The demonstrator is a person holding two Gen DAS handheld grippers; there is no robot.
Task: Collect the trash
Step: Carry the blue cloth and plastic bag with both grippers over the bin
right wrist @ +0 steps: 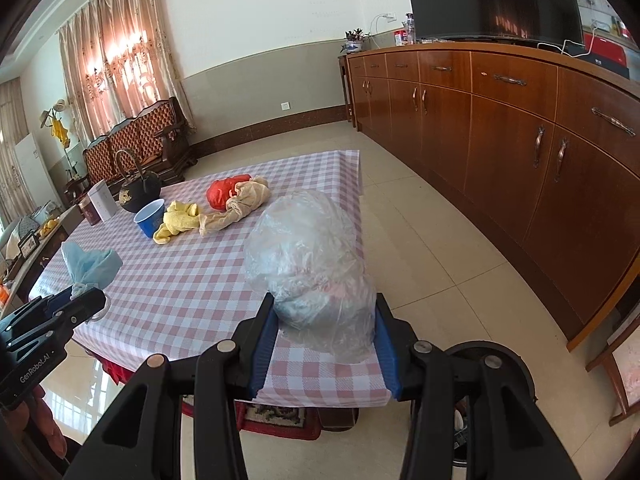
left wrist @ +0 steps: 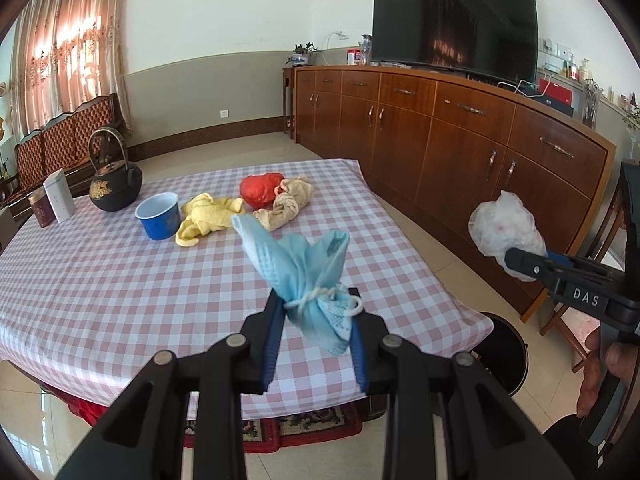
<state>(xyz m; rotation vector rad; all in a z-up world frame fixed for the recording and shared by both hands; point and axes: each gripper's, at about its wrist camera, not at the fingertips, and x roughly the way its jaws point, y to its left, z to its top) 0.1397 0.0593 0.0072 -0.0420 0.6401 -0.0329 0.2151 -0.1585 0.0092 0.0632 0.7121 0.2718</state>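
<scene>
My left gripper (left wrist: pixel 318 308) is shut on a crumpled blue face mask (left wrist: pixel 300 264) and holds it above the near part of the checked table (left wrist: pixel 120 280). My right gripper (right wrist: pixel 324 316) is shut on a clear crumpled plastic bag (right wrist: pixel 308 256) above the table's near right corner. The bag also shows in the left wrist view (left wrist: pixel 504 228), the mask in the right wrist view (right wrist: pixel 90 264). A black trash bin (left wrist: pixel 504 352) stands on the floor by that corner. On the table lie a red bag (left wrist: pixel 260 190), a beige rag (left wrist: pixel 286 202) and a yellow rag (left wrist: pixel 204 216).
A blue cup (left wrist: pixel 158 216), a black teapot (left wrist: pixel 114 184) and two tins (left wrist: pixel 52 204) stand at the table's far left. A long wooden sideboard (left wrist: pixel 460 140) with a TV runs along the right. A wooden chair (right wrist: pixel 624 368) stands at the right.
</scene>
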